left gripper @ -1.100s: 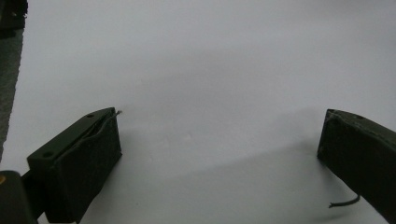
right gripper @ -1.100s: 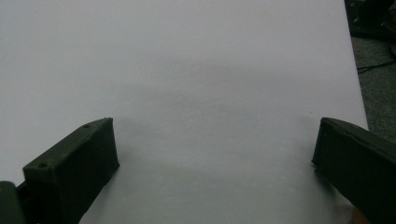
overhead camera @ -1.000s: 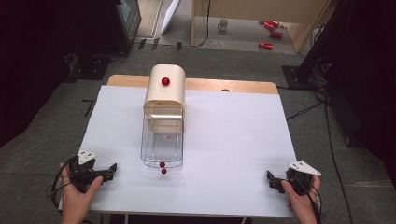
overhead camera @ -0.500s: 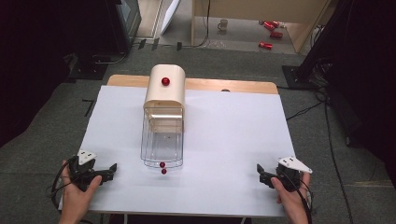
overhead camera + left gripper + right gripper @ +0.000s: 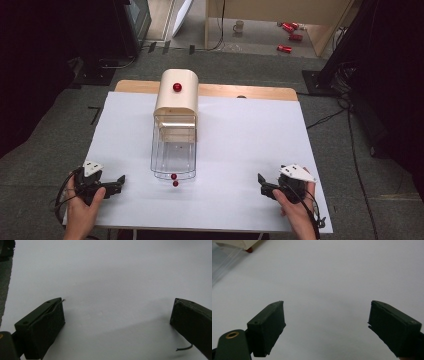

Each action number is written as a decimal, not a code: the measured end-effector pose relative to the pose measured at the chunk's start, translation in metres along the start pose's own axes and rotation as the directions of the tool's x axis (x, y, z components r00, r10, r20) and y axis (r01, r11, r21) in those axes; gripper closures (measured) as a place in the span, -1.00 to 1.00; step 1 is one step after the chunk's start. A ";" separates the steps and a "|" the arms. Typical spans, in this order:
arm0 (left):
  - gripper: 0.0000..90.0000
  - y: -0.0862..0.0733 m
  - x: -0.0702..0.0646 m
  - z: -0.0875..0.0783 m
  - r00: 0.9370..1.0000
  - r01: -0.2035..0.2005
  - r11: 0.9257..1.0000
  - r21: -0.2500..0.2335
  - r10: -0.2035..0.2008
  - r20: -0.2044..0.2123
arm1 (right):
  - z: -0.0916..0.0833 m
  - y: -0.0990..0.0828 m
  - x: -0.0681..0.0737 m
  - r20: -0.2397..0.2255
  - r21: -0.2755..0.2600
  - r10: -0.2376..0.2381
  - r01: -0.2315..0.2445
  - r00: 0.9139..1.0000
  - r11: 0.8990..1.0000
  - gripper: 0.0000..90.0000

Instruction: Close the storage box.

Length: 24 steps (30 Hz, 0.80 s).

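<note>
Fingers (image 5: 42,327) of the left gripper (image 5: 111,186) are spread wide with nothing between them, just bare white tabletop (image 5: 240,140) under them in the left gripper view. Fingers (image 5: 268,327) of the right gripper (image 5: 264,186) are also spread with nothing between them; they have just been closing a little, and bare tabletop shows in the gap.

Landmark: the clear box (image 5: 173,150), standing mid-tabletop, long axis running away from the person. Its far end sits under a cream rounded lid (image 5: 177,95) with a red knob (image 5: 177,87) on top. At the near end of the box is a small red ball (image 5: 173,176), touching or just at the box's near wall, and a second red ball (image 5: 175,184) lies just in front of it on the tabletop; cannot tell if the first is inside or outside the wall.

Left gripper is left of the box and nearer the person, well apart from it, close to the tabletop's near left corner, pointing right toward the box's near end. A hand (image 5: 82,210) holds it from below. Right gripper is right of the box and nearer the person, well apart from it, pointing left toward the box. A hand (image 5: 295,207) holds it; a grey three-cornered plate sits on top. In the right gripper view, a corner of the box (image 5: 224,260) and a cream edge with a red bit show far off at top left.

Neither gripper touches the box or the balls.
</note>
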<state>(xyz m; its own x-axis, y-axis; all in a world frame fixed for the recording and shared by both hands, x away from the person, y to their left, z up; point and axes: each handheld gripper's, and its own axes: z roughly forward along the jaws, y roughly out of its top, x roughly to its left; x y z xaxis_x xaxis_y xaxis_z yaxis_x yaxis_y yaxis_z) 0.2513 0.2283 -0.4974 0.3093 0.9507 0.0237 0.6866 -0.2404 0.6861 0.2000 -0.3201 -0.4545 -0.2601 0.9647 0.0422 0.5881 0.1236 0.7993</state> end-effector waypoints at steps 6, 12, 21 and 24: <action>-1.00 0.000 0.000 0.000 1.000 0.002 1.000 -0.001 -0.002 0.001 | 0.004 0.006 0.017 -0.030 -0.011 0.001 -0.001 1.000 1.000 -0.70; -1.00 0.000 0.000 0.000 1.000 0.002 1.000 -0.001 -0.002 0.001 | 0.011 0.012 0.038 -0.060 -0.013 -0.036 0.035 0.998 0.999 -0.70; -1.00 0.000 0.000 0.000 1.000 0.001 1.000 0.001 -0.001 0.000 | 0.021 0.020 0.072 -0.095 -0.007 -0.062 0.062 0.994 0.998 -0.69; -1.00 0.000 0.000 0.000 1.000 0.001 1.000 0.000 -0.001 0.000 | 0.023 0.021 0.081 -0.109 -0.006 -0.075 0.075 0.991 0.997 -0.69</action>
<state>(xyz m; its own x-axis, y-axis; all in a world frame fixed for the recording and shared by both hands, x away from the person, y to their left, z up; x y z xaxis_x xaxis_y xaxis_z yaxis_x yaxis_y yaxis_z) 0.2515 0.2282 -0.4975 0.3086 0.9509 0.0225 0.6872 -0.2392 0.6860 0.2091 -0.2335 -0.4485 -0.3856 0.9215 0.0472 0.5627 0.1943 0.8035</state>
